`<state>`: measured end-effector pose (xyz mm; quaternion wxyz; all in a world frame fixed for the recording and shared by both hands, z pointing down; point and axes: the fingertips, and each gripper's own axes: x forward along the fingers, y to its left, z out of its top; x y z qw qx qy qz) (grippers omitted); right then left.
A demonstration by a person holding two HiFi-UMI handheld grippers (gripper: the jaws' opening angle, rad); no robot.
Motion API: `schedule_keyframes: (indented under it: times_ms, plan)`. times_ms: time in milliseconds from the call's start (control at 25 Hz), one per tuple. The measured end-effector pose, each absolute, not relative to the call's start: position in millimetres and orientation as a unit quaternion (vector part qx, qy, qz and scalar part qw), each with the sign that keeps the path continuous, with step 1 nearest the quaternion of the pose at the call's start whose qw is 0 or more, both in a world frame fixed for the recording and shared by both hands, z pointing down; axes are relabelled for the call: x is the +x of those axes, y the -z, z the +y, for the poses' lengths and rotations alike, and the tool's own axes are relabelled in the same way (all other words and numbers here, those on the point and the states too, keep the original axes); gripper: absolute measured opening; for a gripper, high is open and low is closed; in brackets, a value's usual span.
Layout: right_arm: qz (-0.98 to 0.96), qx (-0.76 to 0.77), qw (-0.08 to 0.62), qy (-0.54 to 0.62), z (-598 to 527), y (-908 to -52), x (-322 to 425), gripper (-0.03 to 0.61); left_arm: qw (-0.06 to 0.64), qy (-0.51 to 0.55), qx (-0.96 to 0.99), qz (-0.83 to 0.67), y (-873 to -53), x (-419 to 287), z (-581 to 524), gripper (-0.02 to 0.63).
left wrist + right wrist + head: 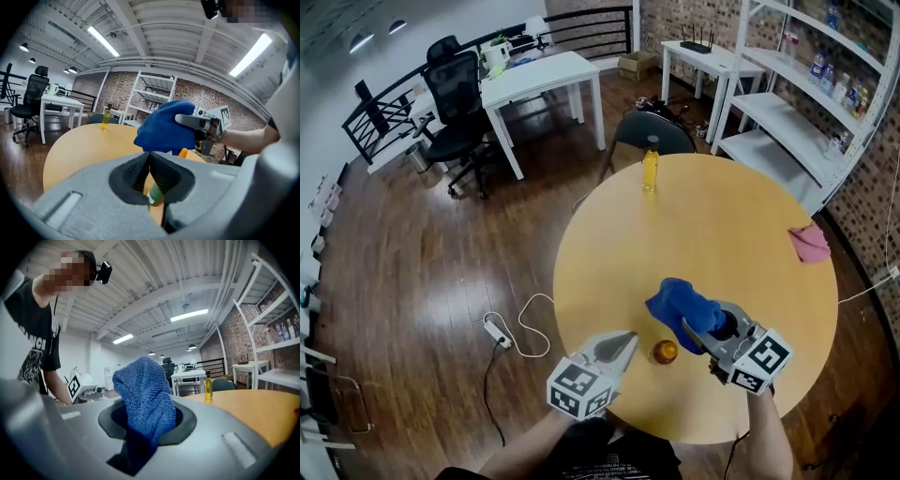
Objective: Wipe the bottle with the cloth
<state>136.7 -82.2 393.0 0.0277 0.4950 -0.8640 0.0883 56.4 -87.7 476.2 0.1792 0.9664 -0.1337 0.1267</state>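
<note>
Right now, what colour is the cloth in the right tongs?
Blue; the cloth shows best in the right gripper view.

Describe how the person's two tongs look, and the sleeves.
The left tongs and right tongs are light grey with dark pads. Each carries a white cube with black square markers. The person wears a black short-sleeved T-shirt.

Bottle (156, 194): green label sliver and orange cap show; remainder behind pads (165, 176) of left gripper (151, 161) and blue cloth (166, 126). Right gripper (144, 416): jaw gap buried under the cloth. Shelf bottles (818, 64): too small to identify. Person's forearms (764, 436): cut by bottom edge.
</note>
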Motion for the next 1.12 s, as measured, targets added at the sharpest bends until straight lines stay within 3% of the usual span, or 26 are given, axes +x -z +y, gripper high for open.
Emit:
schedule_keyframes:
  times_ms: [600, 1120]
  plan:
    - [-0.934, 0.245, -0.085, -0.246, -109.3, -384.2, 112.8, 0.092, 0.189, -0.115, 0.923, -0.315, -489.9, 53.1, -110.5, 0.003]
    - [-0.920, 0.149, -0.090, -0.350, -121.8, -451.1, 94.1, 0.091, 0.187, -0.108, 0.905, -0.367, -486.7, 37.9, -120.0, 0.003]
